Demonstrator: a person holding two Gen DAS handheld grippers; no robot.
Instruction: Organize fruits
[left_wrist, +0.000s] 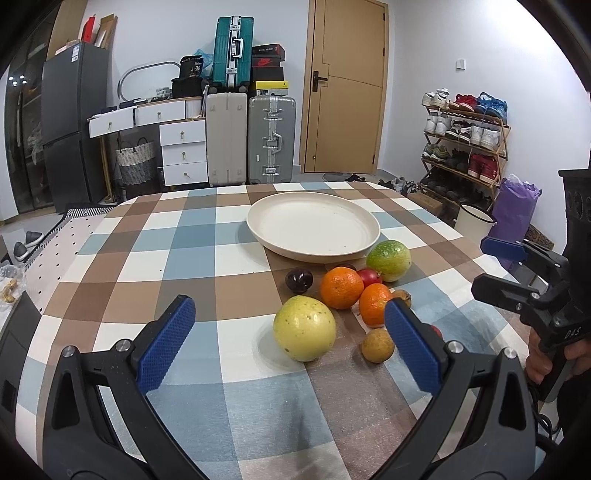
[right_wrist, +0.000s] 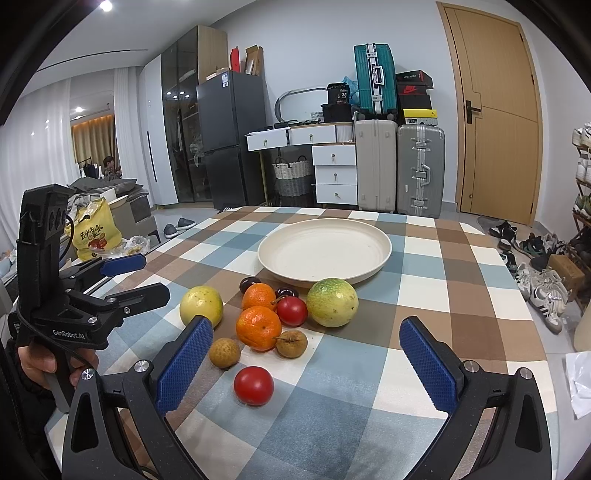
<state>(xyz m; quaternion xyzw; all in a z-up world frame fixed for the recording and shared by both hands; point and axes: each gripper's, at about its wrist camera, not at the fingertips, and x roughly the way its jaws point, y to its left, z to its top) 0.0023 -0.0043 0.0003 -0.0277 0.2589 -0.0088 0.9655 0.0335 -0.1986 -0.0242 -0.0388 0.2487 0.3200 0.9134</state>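
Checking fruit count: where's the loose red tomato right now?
In the right wrist view the red tomato sits alone on the tablecloth, nearest the camera, just in front of the two small brown fruits and the orange.

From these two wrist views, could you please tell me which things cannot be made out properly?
- Near red round fruit: left wrist view, mostly behind the left tool's blue finger pad.
- Second dark round fruit: both views, largely behind the oranges and red fruit.
- Brown stemmed fruit: left wrist view, partly hidden by that pad.
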